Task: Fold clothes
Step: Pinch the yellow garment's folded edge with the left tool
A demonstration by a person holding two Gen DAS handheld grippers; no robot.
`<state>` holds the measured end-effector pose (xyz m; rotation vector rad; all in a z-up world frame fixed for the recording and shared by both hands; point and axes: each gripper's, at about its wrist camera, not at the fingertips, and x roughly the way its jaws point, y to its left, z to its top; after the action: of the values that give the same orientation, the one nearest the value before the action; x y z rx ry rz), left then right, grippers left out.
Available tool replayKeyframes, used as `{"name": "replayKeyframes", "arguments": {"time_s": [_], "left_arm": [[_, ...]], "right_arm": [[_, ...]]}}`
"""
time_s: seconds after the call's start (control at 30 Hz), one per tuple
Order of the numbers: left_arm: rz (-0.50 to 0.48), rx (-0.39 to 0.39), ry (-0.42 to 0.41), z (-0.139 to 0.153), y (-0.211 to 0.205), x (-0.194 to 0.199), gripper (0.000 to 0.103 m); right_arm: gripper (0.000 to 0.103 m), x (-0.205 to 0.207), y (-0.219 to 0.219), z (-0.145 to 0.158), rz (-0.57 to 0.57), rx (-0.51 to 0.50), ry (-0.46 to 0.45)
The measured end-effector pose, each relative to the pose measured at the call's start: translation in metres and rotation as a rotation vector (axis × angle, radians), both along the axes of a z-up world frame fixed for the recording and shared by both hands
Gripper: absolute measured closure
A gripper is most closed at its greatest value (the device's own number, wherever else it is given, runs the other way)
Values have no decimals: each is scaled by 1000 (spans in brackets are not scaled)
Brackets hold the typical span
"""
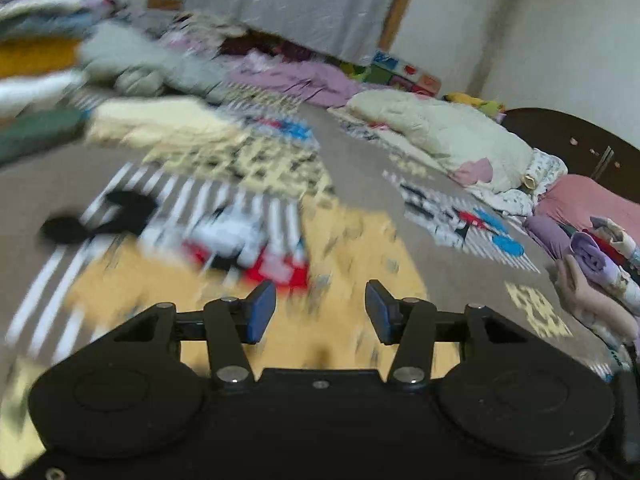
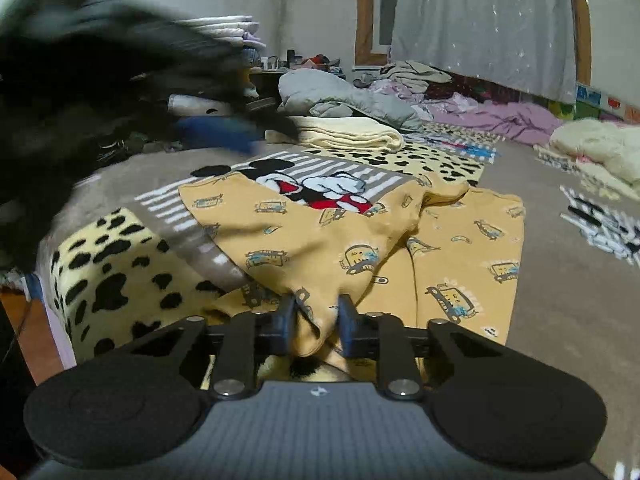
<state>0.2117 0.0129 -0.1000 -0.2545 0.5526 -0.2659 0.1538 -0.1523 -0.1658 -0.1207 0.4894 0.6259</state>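
A yellow garment (image 2: 452, 248) printed with small cars lies spread on a grey cartoon-mouse blanket (image 2: 328, 184). My right gripper (image 2: 318, 314) is shut on a bunched fold of the garment's near edge, and the cloth hangs between its fingers. In the blurred left wrist view the same yellow garment (image 1: 360, 248) lies below my left gripper (image 1: 320, 306), which is open above it with nothing between its blue pads (image 1: 260, 312). A dark blurred shape (image 2: 80, 92), which I cannot make out, fills the upper left of the right wrist view.
A folded cream towel (image 2: 352, 132), a grey quilt (image 2: 340, 96) and purple bedding (image 2: 512, 116) lie behind. A pale green duvet (image 1: 436, 128) and a stack of clothes (image 1: 600, 256) with a hand (image 1: 580, 292) beside it sit at right. Folded piles (image 1: 40, 20) stand at far left.
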Motion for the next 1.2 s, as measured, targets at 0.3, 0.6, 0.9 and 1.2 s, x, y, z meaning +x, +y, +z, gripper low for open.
{"name": "replayKeyframes", "arguments": {"time_s": [0.3,0.6,0.9,1.2], "left_arm": [[-133,215,78,1,-71,152,72],[-152,431,187,-32,-120,220,75],[59,338,146,-26,-105,231,100],[27,253,219,-34,-98,243,87]], "right_arm": [[83,1,-9,-4,9,42,34],[83,8,-12,-5,21,69,64],[83,13,-15,-4,18,109,94],[83,14,-20,-2,12,127,119]]}}
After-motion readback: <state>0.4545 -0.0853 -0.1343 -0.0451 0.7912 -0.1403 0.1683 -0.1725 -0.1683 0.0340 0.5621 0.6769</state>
